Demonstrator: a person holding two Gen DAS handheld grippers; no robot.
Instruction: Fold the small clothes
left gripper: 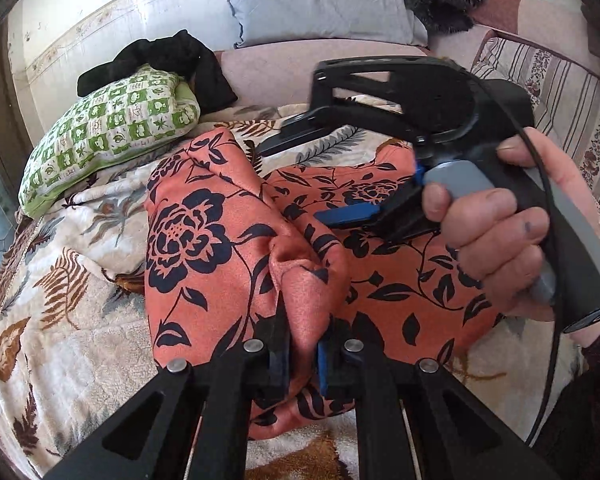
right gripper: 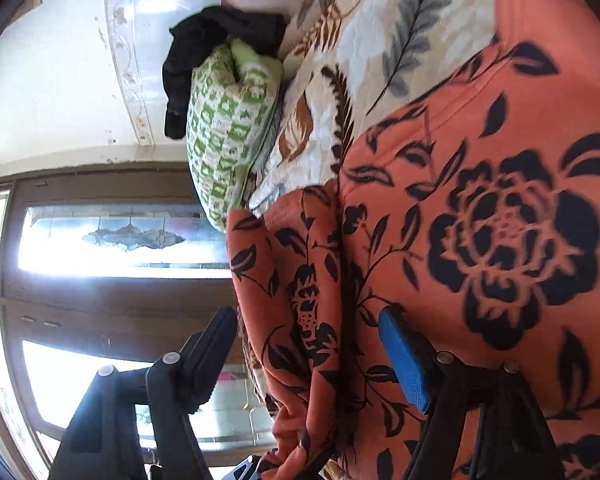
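Note:
An orange garment with a dark flower print [left gripper: 204,240] lies bunched on the leaf-patterned blanket [left gripper: 60,320]. My left gripper [left gripper: 303,356] is at the bottom of the left wrist view, shut on a raised fold of this garment. A hand [left gripper: 500,232] holds my right gripper [left gripper: 290,182] over the garment's far right part, its fingers wide apart. In the right wrist view the picture is rolled sideways. There the right gripper [right gripper: 308,344] is open, and a hanging fold of the orange garment [right gripper: 500,220] lies between its black finger and its blue pad [right gripper: 404,360].
A green-and-white checked pillow [left gripper: 108,136] and a black garment [left gripper: 168,56] lie at the bed's far left. A grey-blue pillow [left gripper: 316,0] and a dark furry thing [left gripper: 444,0] are at the back. A striped flowery cover [left gripper: 560,96] is on the right. A glazed wooden door [right gripper: 100,240] stands beyond the bed.

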